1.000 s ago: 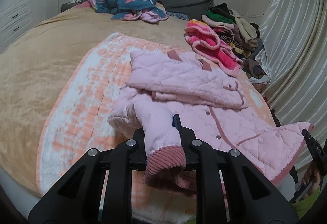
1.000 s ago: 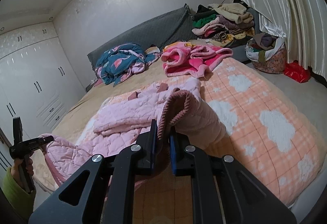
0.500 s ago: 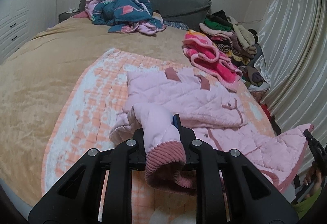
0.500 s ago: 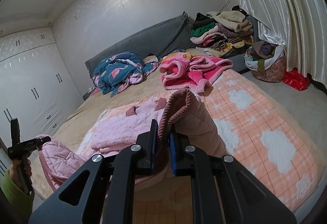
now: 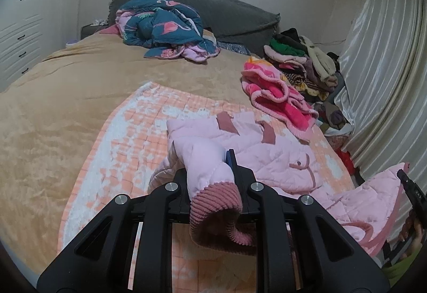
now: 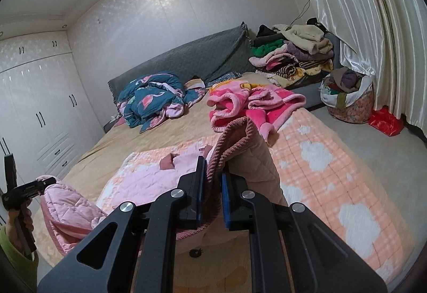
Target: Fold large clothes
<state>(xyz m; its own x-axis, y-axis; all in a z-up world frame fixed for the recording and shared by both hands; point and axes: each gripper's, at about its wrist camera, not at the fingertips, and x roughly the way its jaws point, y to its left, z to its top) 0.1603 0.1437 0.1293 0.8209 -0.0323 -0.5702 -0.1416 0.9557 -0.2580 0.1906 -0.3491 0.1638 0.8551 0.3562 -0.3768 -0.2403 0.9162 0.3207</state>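
While both grippers clamp the pink jacket (image 5: 277, 156), most of it lies on the orange-and-white blanket (image 5: 133, 138) spread over the bed (image 5: 53, 111). The left gripper (image 5: 210, 167) is closed on a sleeve (image 5: 205, 159) just above its ribbed cuff (image 5: 216, 199), and the cuff hangs out toward the camera between the black fingers. The right gripper (image 6: 213, 180) is closed on the jacket's hem (image 6: 234, 138), pinching the ribbed pink trim between its blue pads (image 6: 226, 186), so that the fabric stands up in a peak above the jaws. In the left wrist view the lifted hem corner sits at the far right, with the right gripper (image 5: 411, 191) and the person's hand (image 5: 412, 226) beside it (a green sleeve shows at the picture's edge). In the right wrist view the left gripper (image 6: 26, 188) appears at the far left, the held sleeve bunched next to it.

The jacket's collar end points toward the headboard (image 5: 213, 10), and two darker pink tabs (image 5: 226, 122) lie flat on it. A bright pink robe (image 5: 277, 98) lies on the bed beyond the jacket, near a pile of clothes (image 5: 301, 60) at the bedside. A blue flamingo quilt (image 5: 165, 28) is heaped against the headboard. White wardrobes (image 6: 40, 106) line one wall, curtains (image 6: 360, 12) the other, and a full basket (image 6: 347, 95) stands on the floor with a red bag (image 6: 385, 120) beside it.
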